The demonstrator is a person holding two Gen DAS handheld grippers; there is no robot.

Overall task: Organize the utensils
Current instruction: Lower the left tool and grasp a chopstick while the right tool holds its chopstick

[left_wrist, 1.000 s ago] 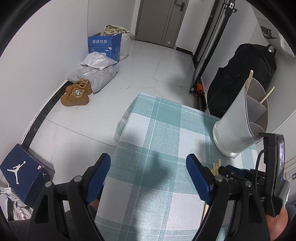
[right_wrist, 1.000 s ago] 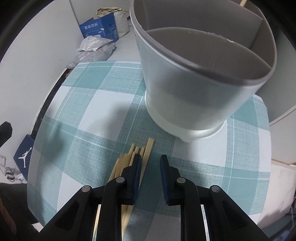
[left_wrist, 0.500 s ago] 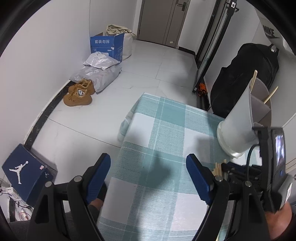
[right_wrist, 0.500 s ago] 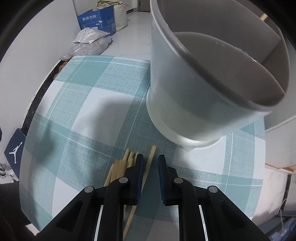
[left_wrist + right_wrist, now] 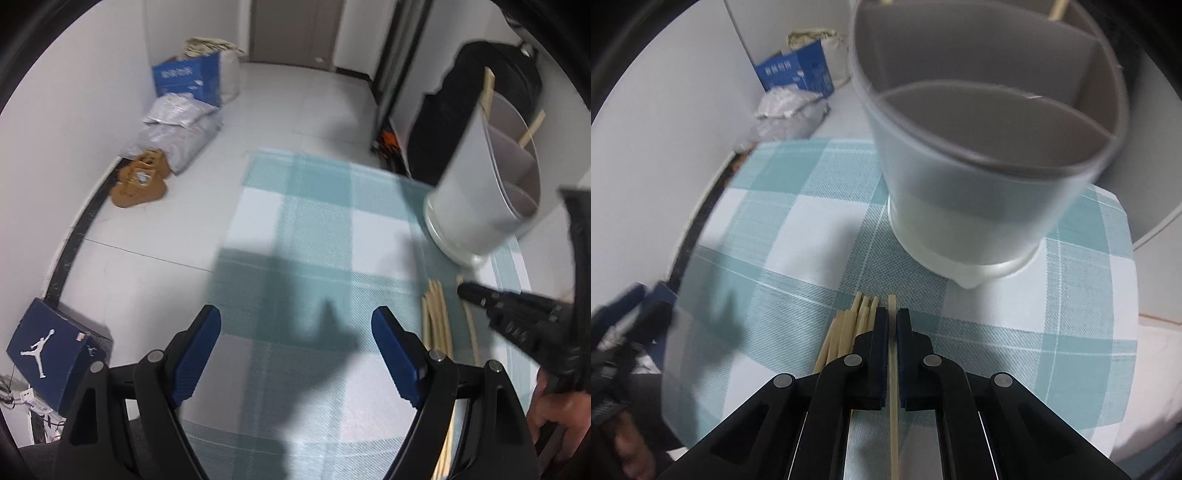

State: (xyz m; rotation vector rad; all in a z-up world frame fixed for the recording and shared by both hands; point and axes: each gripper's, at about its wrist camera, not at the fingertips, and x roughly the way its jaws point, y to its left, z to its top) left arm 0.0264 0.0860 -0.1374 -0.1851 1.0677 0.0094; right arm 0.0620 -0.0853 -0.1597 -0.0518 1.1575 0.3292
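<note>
Woven teal-and-white check tablecloth (image 5: 798, 236). On it a tall grey plastic holder (image 5: 964, 206) with inner dividers, top cut off. Bundle of pale wooden chopsticks (image 5: 849, 328) lies just before its base. Right gripper (image 5: 892, 317) clamped on one chopstick (image 5: 893, 387). Left gripper (image 5: 295, 332) spread wide, empty, blurred.

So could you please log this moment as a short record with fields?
Surface: checked tablecloth
Holder: grey divided holder, upright, chopsticks in the far compartments
Loose pile: chopsticks lying flat near the holder's base
Right claw: shut on one chopstick beside the pile
Left claw: open, empty, above the cloth
</note>
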